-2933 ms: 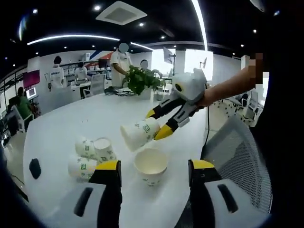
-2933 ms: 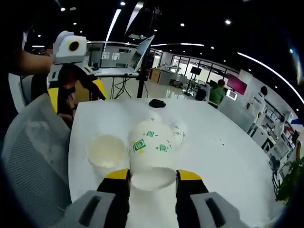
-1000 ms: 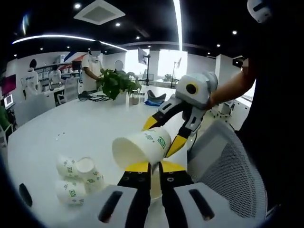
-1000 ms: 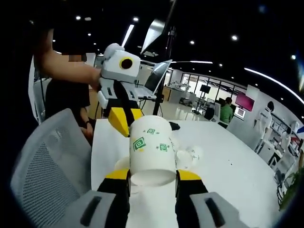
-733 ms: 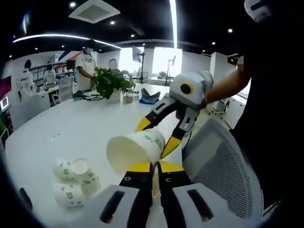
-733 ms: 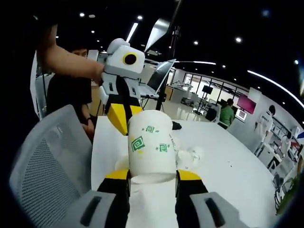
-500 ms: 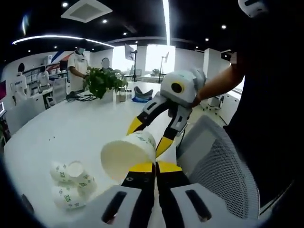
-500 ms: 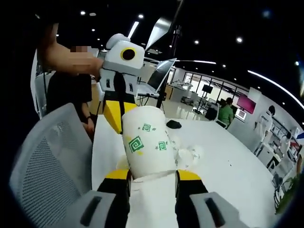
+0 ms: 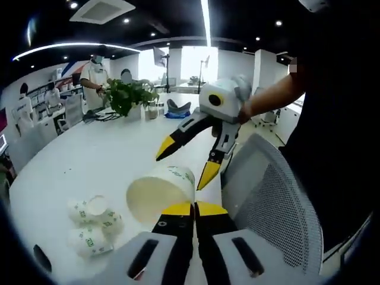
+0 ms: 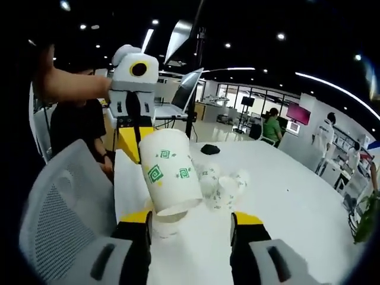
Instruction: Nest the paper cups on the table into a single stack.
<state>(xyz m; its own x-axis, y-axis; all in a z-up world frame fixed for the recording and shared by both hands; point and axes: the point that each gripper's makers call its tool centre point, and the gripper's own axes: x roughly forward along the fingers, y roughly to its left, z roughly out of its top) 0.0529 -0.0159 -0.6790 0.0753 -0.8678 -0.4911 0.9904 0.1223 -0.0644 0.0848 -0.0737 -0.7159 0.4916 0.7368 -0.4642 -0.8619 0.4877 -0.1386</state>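
Near the table [image 9: 89,154] edge I've clamped my left gripper [image 9: 193,208] on the cup [image 9: 157,193] so my spread, empty right gripper [image 9: 184,159] can leave it.

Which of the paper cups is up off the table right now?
The cup pinched by its rim in the left tongs, mouth tipped sideways. The other cups lie clustered on the table.

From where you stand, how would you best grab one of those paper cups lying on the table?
Each loose cup lies on its side on the table, so probably come from above and pinch its side wall near the open rim, where it is widest.
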